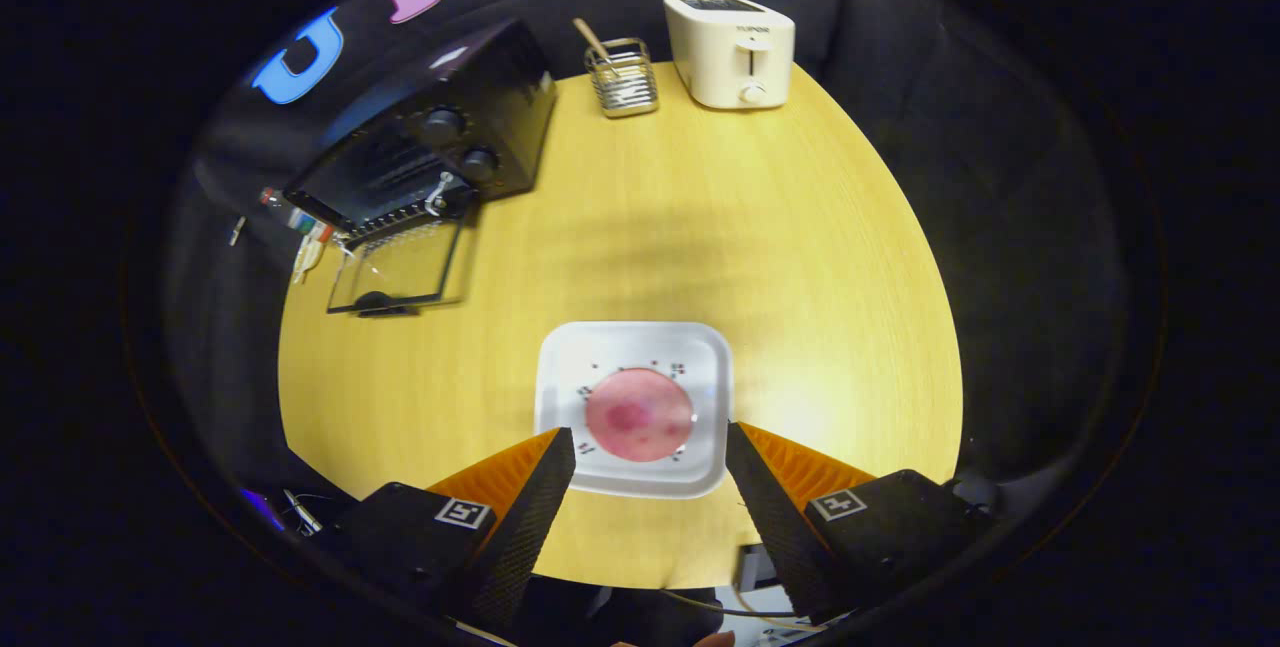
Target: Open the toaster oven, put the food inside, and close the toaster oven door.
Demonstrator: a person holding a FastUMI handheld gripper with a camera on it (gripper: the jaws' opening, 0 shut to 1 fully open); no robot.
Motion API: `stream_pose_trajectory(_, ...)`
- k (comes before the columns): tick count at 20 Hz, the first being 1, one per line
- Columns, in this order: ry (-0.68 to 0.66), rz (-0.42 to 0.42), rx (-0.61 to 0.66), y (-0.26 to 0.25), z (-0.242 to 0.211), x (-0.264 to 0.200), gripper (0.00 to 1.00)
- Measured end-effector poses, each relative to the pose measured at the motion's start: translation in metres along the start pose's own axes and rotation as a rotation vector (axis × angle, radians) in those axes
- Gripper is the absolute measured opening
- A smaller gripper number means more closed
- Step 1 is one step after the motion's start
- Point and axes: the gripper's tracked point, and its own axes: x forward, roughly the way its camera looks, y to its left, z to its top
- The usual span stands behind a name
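A black toaster oven [440, 142] stands at the far left of the round wooden table [700, 227]. Its glass door [395, 272] is folded down flat toward me. A white square plate [632, 407] lies just ahead of my fingers, with a round pink slice of food [640, 414] in its middle. My gripper [650, 447] hovers above the plate's near edge and stands open. Its orange-and-black fingers [540, 492] flank the food without touching it.
A cream pop-up toaster [730, 49] stands at the table's far edge. To its left is a wire holder [622, 77] with a wooden utensil. Small bottles and cables [300, 232] lie left of the oven door. Bare tabletop spans between plate and oven.
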Motion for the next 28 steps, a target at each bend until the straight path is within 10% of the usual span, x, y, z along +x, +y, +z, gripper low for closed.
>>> stream_pose_trajectory(7, 0.163, -0.017, -0.018, -0.038, -0.015, 0.068, 0.92)
stream_pose_trajectory(10, 0.169, -0.003, -0.012, -0.040, -0.011, 0.079, 0.57)
stream_pose_trajectory(12, 0.205, 0.062, -0.006, -0.032, -0.015, 0.079, 0.15)
stream_pose_trajectory(28, 0.188, 0.473, 0.404, -0.006, -0.027, 0.053, 0.05)
